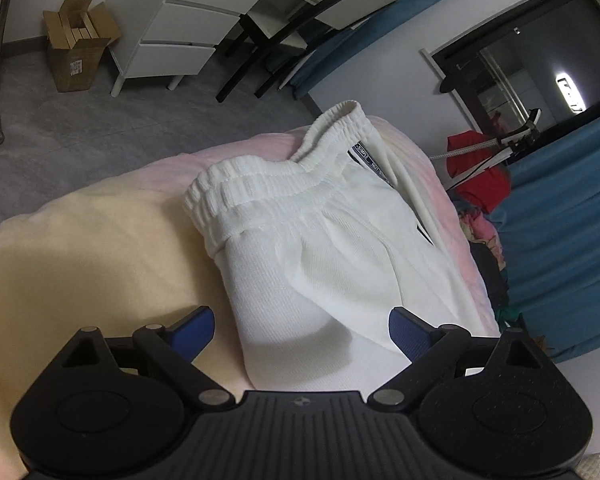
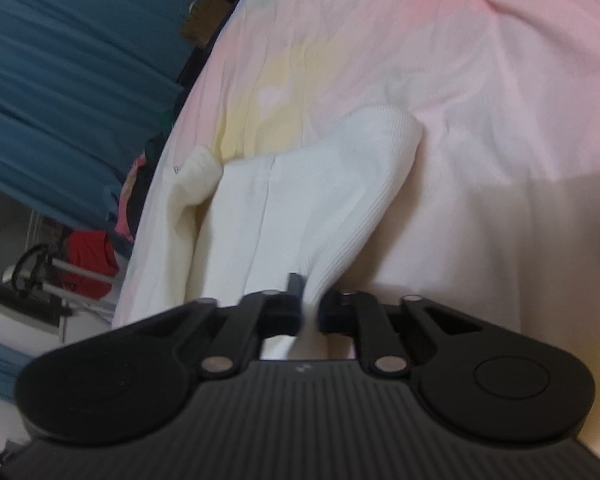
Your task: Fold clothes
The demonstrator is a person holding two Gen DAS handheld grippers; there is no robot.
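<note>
The right tongs (image 2: 310, 304) pinch one fold of the single pair of white trousers (image 1: 320, 232). The left tongs (image 1: 302, 330) stand wide, hovering over that garment, holding nothing. The trousers lie on one bed (image 1: 80, 248) with a pastel cover; one cardboard box (image 1: 78, 46) sits on the floor.

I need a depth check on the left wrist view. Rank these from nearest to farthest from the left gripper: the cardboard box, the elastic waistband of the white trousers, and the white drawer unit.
From the left gripper:
1. Elastic waistband of the white trousers, just ahead on the bed.
2. White drawer unit, on the floor beyond the bed, upper middle.
3. Cardboard box, upper left beside the drawers; these two are nearly level, so their order is uncertain.
</note>
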